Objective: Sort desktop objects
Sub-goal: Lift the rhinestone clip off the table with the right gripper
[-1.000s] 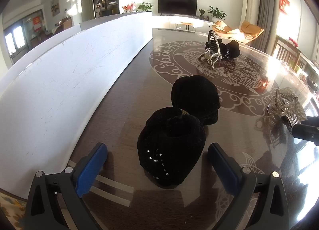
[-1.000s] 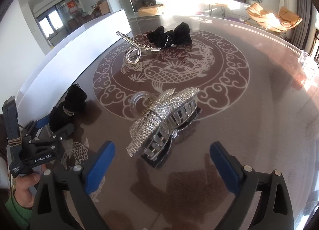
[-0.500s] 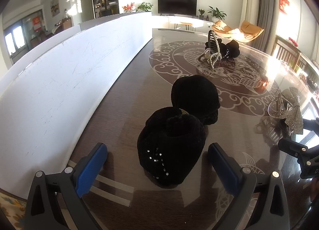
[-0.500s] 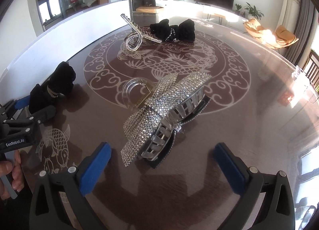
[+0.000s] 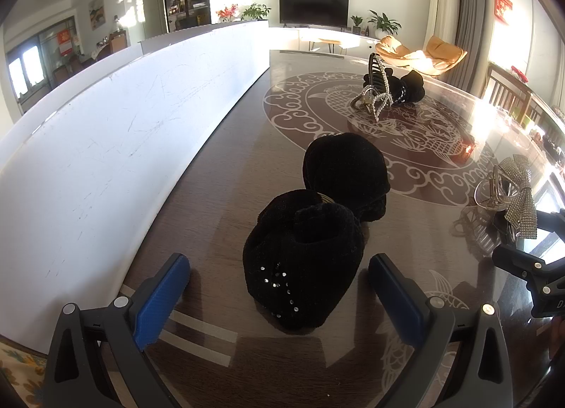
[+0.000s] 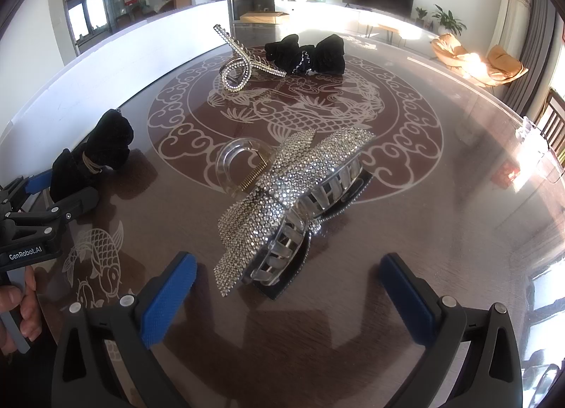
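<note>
Four hair pieces lie on the table point(image 6: 441, 231), a dark glossy top with a pale fish-and-cloud medallion: two black velvet bows and two rhinestone claw clips; a white board point(image 5: 123, 132) stands along the table's left edge.

The near bow point(image 5: 310, 231) lies by the board, its two lobes one behind the other in the left wrist view, a scatter of small stones on the nearer lobe; the left gripper point(image 5: 279, 288) stands spread wide, one blue pad point(image 5: 162, 298) on each side of that lobe and clear of it, so nothing is pinched; in the right wrist view the same bow point(image 6: 91, 157) shows a gold band at its waist, with a hand point(image 6: 21, 316) on the tool's handle below it.

The bow clip point(image 6: 289, 203), a clear claw topped with a rhinestone bow, lies on its side at the near rim of the medallion; the right gripper point(image 6: 286, 302) is spread as wide as it goes, its two blue pads flanking the clip's near end without touching it; in the left wrist view this clip point(image 5: 508, 192) sits far right.

At the far side of the medallion lie the other two pieces, touching: the far clip point(image 6: 240, 61), a slim rhinestone claw with one arm raised, and just right of it the far bow point(image 6: 307, 54), black with a line of stones at its middle.
</note>
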A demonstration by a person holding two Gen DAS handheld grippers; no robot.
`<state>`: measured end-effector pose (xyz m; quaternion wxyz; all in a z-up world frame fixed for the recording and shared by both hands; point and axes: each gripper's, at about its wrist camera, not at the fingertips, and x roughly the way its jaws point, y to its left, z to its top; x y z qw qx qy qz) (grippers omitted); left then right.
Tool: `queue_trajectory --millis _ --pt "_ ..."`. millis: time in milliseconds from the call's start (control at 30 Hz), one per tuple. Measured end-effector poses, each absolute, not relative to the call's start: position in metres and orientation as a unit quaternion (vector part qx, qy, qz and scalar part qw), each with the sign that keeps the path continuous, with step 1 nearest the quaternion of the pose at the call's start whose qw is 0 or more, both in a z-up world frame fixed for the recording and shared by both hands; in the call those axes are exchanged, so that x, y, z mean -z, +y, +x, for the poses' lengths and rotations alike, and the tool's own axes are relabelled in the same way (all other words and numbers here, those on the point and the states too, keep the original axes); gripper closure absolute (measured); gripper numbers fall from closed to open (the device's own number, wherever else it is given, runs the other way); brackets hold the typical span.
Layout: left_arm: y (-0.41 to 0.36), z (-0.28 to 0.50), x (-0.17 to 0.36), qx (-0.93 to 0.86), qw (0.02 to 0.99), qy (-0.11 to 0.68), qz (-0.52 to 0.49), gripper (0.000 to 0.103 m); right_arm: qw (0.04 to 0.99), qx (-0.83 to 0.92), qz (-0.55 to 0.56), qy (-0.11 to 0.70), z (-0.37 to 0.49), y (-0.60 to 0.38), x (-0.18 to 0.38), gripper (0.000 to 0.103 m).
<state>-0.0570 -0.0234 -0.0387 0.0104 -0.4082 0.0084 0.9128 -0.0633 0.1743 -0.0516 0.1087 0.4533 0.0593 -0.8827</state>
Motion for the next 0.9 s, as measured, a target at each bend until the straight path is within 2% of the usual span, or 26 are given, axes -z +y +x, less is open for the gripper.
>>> queue_trajectory --millis 533,833,867,900 --pt "-0.024 -0.059 0.039 -0.911 0.024 0.012 -0.412 0.0 0.109 0.883 0.453 0.059 -0.063 0.174 0.051 0.0" --pt "-0.01 -0.078 0.036 -0.89 0.049 0.024 -0.452 0.0 0.109 0.883 0.453 0.059 -0.063 0.174 0.051 0.0" --pt "-0.006 -0.08 0.034 -0.889 0.055 0.029 -0.453 0.007 0.11 0.883 0.453 0.058 -0.063 0.174 0.051 0.0" --pt "-0.003 -0.08 0.03 -0.893 0.06 0.032 -0.445 0.037 0.112 0.883 0.453 0.056 -0.064 0.175 0.051 0.0"
